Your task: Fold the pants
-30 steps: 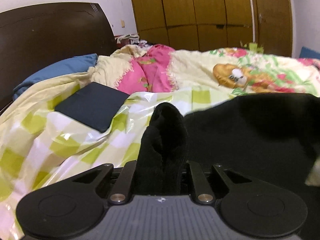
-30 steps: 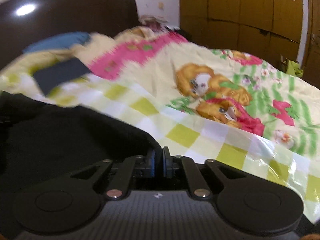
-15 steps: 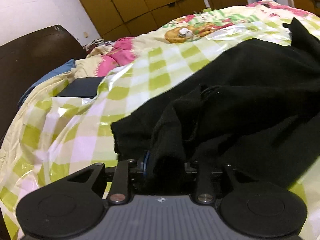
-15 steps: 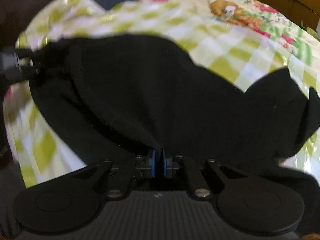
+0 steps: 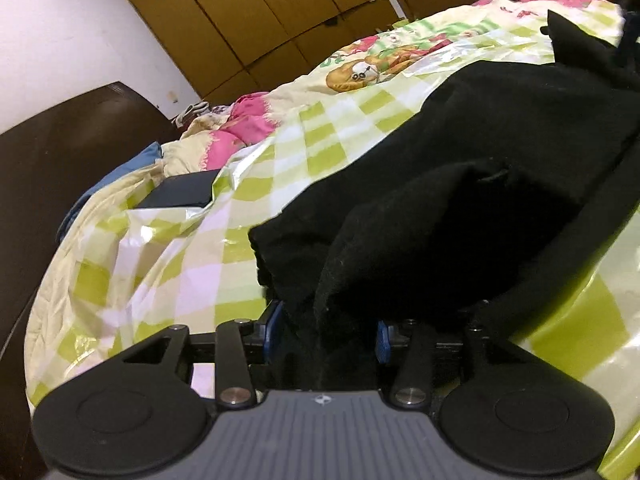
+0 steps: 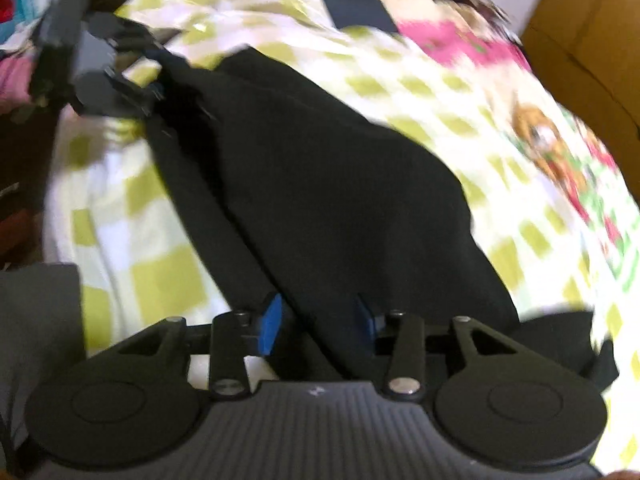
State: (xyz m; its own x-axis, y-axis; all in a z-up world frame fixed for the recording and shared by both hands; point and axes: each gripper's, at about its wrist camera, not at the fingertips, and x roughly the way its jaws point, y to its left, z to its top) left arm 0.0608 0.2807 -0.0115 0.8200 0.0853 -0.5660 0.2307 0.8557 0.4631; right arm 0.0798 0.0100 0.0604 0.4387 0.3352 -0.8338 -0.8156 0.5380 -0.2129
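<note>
Black pants [image 5: 460, 184] lie spread on the green-checked bed cover [image 5: 160, 264]. In the left wrist view my left gripper [image 5: 326, 330] is open, its blue pads apart, with a bunch of the black cloth lying loose between them. In the right wrist view my right gripper [image 6: 316, 320] is open too, and an edge of the pants [image 6: 320, 184] runs between its blue pads. The left gripper also shows at the far corner of the pants in the right wrist view [image 6: 100, 76]. That view is blurred.
A dark folded item [image 5: 180, 194] lies on the cover near the dark wooden headboard [image 5: 48, 160]. A pink and cartoon-print quilt [image 5: 372, 68] covers the far side of the bed. Wooden wardrobe doors [image 5: 260, 12] stand behind it.
Both grippers lowered the pants onto the bed and swung down over it. Both have opened: their pads were pinched on the cloth and now stand apart.
</note>
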